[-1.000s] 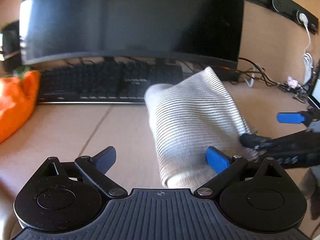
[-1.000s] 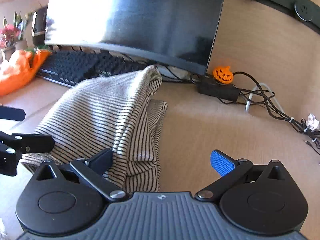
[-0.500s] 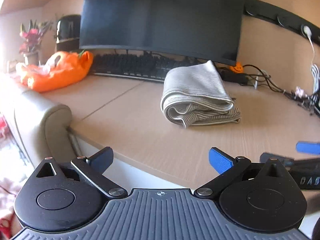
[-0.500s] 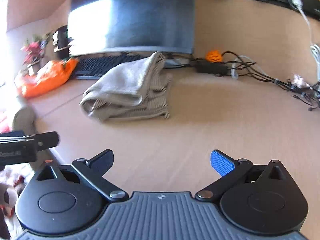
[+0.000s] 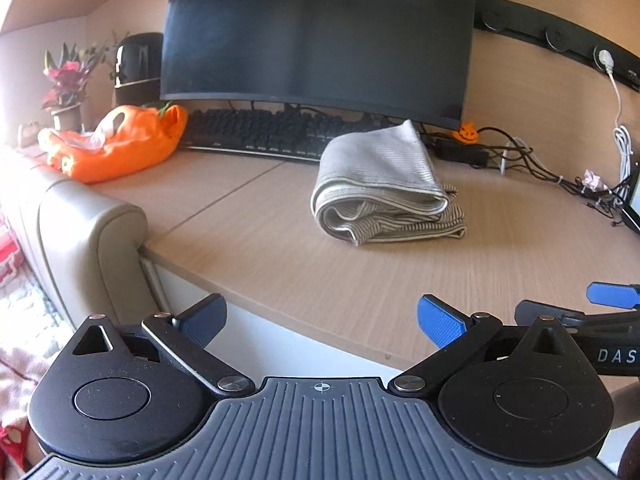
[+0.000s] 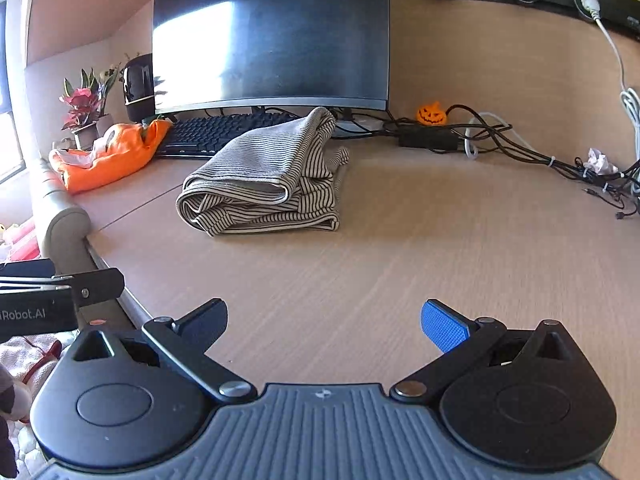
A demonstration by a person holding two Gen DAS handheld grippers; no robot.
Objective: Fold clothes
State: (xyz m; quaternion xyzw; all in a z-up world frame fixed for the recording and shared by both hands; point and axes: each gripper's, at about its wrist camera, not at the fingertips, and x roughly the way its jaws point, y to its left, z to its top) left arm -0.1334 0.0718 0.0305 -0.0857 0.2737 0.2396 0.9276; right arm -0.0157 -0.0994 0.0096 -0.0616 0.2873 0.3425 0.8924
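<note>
Striped garment [image 5: 384, 184] lies folded into a compact bundle on the wooden desk [image 5: 360, 280], just in front of the black keyboard [image 5: 260, 132] and the dark monitor [image 5: 316, 36], well apart from both of your tools. Its layers stack with the folded edges facing you, though the lower layer juts out to the right and the top rides up a little at the back.

Your left gripper [image 5: 320, 318] hangs at the near edge of the desk with its jaws spread wide and nothing between them. Your right gripper [image 6: 324, 322] sits low over bare desk, likewise gaping and empty.

Judging by this, the folding of this piece looks finished, or nearly so, and you are between steps. If you want it neater, your next move calls for reaching back in, pinching the loose lower corner on the right and tucking it under the top layer. Otherwise, the orange cloth [image 5: 116, 144] heaped at the left by the keyboard may be your next piece. It looks bulky and crumpled, so you would need to drag it clear of the keyboard and the flower pot [image 5: 66, 116] onto open desk first. Mind the cables [image 6: 520, 148] on the right side.
</note>
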